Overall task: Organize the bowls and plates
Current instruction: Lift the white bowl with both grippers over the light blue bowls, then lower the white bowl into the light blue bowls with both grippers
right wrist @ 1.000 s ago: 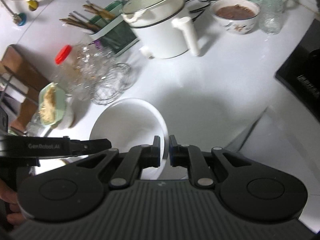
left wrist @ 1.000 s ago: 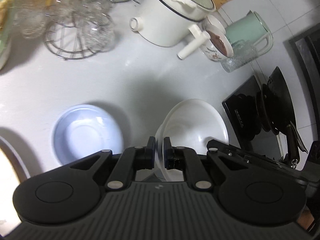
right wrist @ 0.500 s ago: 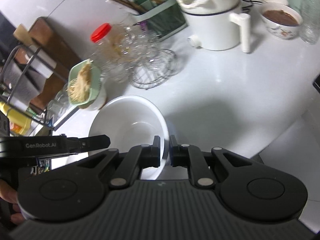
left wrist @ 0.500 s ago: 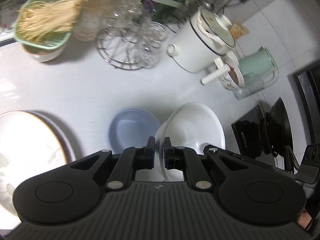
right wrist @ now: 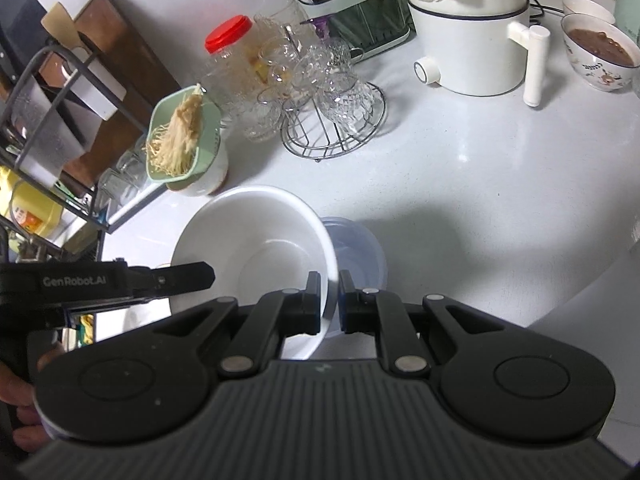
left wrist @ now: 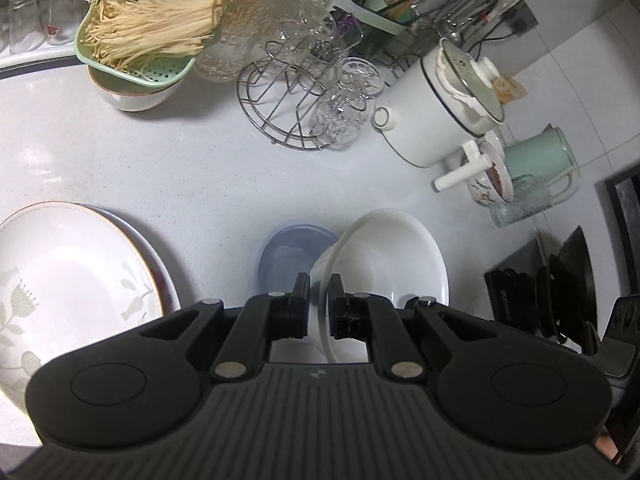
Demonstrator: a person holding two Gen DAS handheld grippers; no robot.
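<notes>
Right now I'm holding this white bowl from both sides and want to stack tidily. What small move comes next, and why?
Probably ease the white bowl sideways over the blue bowl and lower it in. The left gripper and right gripper each pinch its rim, it appears lifted above the counter, and the blue bowl sits right beside it, partly hidden beneath.

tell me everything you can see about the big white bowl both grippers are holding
The white bowl is wide, glossy and plain, ceramic or plastic by its look, with a flared rim and nothing in it. It is held tilted above the counter, the left gripper and right gripper each shut on opposite sides of its rim. A pale blue bowl sits right beside and partly under it.
</notes>
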